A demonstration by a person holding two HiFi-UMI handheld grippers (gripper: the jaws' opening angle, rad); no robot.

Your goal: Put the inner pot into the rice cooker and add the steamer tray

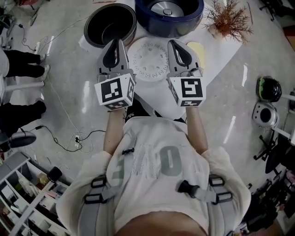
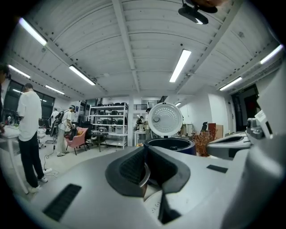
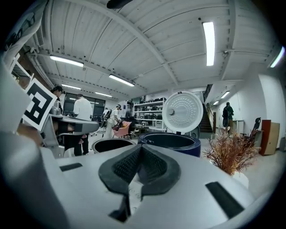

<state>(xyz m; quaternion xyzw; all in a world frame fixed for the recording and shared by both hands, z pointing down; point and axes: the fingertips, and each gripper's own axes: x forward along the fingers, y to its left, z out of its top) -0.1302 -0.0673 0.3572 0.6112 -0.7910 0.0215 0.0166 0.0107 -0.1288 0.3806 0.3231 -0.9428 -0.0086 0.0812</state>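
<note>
Left gripper [image 1: 116, 42] and right gripper [image 1: 174, 43] flanked the steamer tray [image 1: 148, 62], jaws closed on nothing (inner pot [image 1: 96, 25] beyond it leftward, rice cooker [image 1: 195, 19] beyond it).

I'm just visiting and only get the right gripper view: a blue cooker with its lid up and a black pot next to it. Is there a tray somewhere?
Observer: Yes. From the head view, a white perforated steamer tray lies flat in front of the rice cooker, between the left gripper and the right gripper.
Operator: Is that left one holding anything?
Observer: No. In the left gripper view its jaws are together, with nothing in them.
Operator: And inside the cooker?
Observer: The head view looks in: just a round metal plate at the bottom; the inner pot stands outside, to its left.
</note>
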